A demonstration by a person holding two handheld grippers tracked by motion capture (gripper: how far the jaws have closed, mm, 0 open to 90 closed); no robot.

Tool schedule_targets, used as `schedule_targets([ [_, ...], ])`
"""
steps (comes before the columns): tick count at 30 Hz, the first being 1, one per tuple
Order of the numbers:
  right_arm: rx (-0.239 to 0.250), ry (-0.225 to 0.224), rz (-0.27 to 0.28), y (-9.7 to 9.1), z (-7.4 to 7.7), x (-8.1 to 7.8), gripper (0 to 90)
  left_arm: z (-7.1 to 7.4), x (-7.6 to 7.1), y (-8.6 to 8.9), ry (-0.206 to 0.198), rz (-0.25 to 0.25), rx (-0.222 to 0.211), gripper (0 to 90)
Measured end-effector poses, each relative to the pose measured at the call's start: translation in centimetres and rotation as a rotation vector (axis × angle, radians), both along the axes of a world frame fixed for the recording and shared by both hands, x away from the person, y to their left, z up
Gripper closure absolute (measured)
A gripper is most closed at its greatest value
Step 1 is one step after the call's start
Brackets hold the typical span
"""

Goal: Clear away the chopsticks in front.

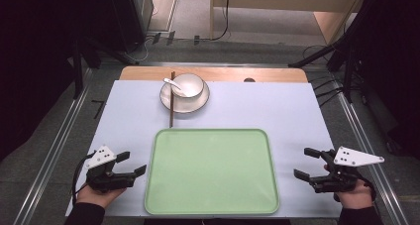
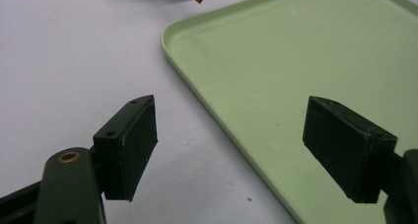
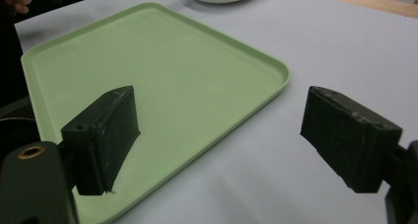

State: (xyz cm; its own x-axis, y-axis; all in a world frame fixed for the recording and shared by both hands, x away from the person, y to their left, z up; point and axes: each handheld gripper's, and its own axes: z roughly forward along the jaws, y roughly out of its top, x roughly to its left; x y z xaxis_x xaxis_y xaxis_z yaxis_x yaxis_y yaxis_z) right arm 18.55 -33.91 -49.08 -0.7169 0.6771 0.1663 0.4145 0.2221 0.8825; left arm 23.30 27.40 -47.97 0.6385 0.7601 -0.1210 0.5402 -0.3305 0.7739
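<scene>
A person's two hands rest at the near edge of a pale surface (image 1: 297,111), each holding a claw that is released and grasps nothing. The left claw (image 1: 132,164) lies just beside the left rim of a green tray (image 1: 213,173), its jaws spread wide and aimed toward the tray; in the left gripper view one jaw hangs over the bare surface and the other over the tray's edge, with nothing between them. The right claw (image 1: 306,164) sits near the tray's right rim, a little apart from it, jaws likewise wide and pointing inward; in the right gripper view its near jaw hangs over the tray's corner and the other over the surface. The tray lies between the two claws, flat and with nothing on it. Well beyond both claws, past the tray's far edge, a white bowl (image 1: 188,86) stands on a plate (image 1: 200,102) with a white spoon (image 1: 173,84) leaning in it. A pair of brown chopsticks (image 1: 172,103) lies across the plate's left side, its near end reaching almost to the tray. A strip of wooden tabletop (image 1: 277,75) shows at the far end.
</scene>
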Motion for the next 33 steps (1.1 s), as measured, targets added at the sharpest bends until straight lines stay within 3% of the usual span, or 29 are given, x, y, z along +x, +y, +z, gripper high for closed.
schedule_targets([
  [12, -0.005, 0.000, -0.008, 0.01, 0.02, -0.01, 14.7, -0.12, 0.15, 0.43, 0.007, 0.019, 0.008, 23.0],
  [20, 0.005, -0.005, -0.013, -0.11, 0.06, -0.16, 14.7, -0.18, 0.21, 0.48, 0.009, -0.004, -0.007, 27.4],
  [22, 0.000, 0.000, -0.016, -0.10, -0.01, -0.13, 14.7, -0.16, 0.17, 0.49, -0.006, -0.010, -0.028, 33.8],
  [25, -0.003, -0.003, -0.013, -0.09, 0.05, -0.18, 14.7, -0.11, 0.01, 0.45, -0.008, -0.037, -0.050, 33.4],
  [28, -0.006, -0.006, -0.007, -0.05, 0.08, -0.26, 14.7, -0.10, -0.13, 0.31, -0.010, -0.041, -0.045, 37.0],
  [33, -0.020, 0.000, 0.003, 0.05, -0.03, -0.30, 14.7, -0.16, 0.19, 0.34, 0.016, -0.029, -0.057, 38.5],
])
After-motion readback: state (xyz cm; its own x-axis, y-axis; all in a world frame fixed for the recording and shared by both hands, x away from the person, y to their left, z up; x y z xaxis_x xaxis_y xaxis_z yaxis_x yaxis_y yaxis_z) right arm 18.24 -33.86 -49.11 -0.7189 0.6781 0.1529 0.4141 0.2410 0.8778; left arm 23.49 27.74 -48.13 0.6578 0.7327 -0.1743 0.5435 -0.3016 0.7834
